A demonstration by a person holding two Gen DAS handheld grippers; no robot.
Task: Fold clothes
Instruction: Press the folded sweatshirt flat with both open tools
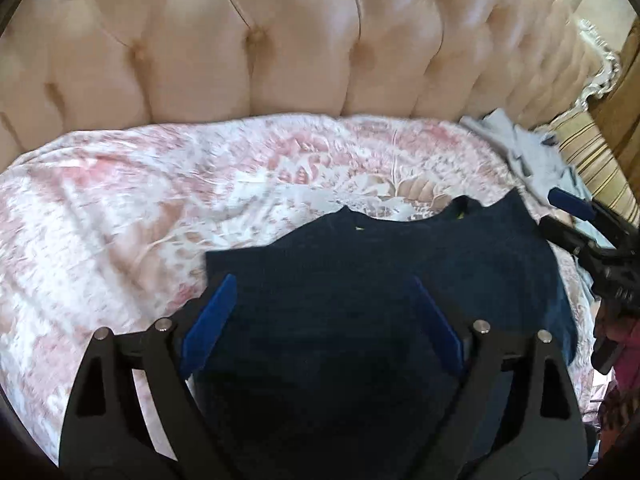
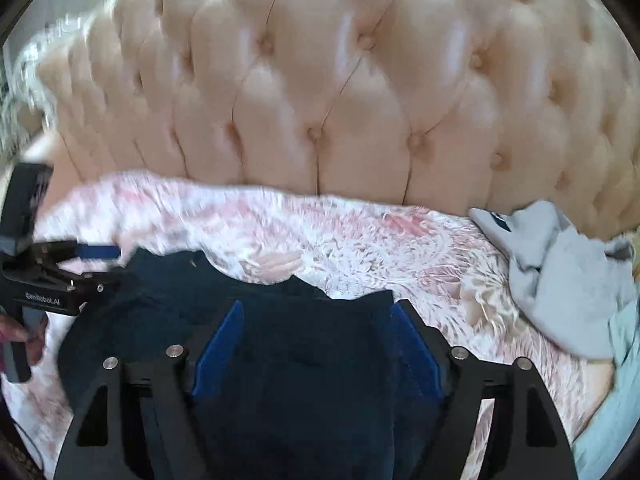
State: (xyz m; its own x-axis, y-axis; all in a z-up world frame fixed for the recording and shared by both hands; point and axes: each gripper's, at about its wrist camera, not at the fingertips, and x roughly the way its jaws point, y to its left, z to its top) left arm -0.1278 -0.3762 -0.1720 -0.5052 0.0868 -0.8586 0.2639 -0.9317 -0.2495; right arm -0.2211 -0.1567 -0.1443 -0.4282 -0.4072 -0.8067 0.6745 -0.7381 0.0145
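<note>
Navy garment (image 1: pixel 360 280) lies flat on your pink-and-white floral bedspread (image 1: pixel 120 200), lower centre of both wrist views, top edge wavy. Bare spread runs to its left and up to the tufted headboard (image 1: pixel 280 40). Your left gripper (image 1: pixel 322 286) and right gripper (image 2: pixel 316 308) both stand spread wide above it, gripping nothing. Grey clothes (image 2: pixel 560 272) crowd the right edge.

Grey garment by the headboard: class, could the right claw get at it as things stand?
Probably yes. The right claw is open and empty over the navy garment; the grey garment lies uncovered to its right, with only bare bedspread between.
</note>
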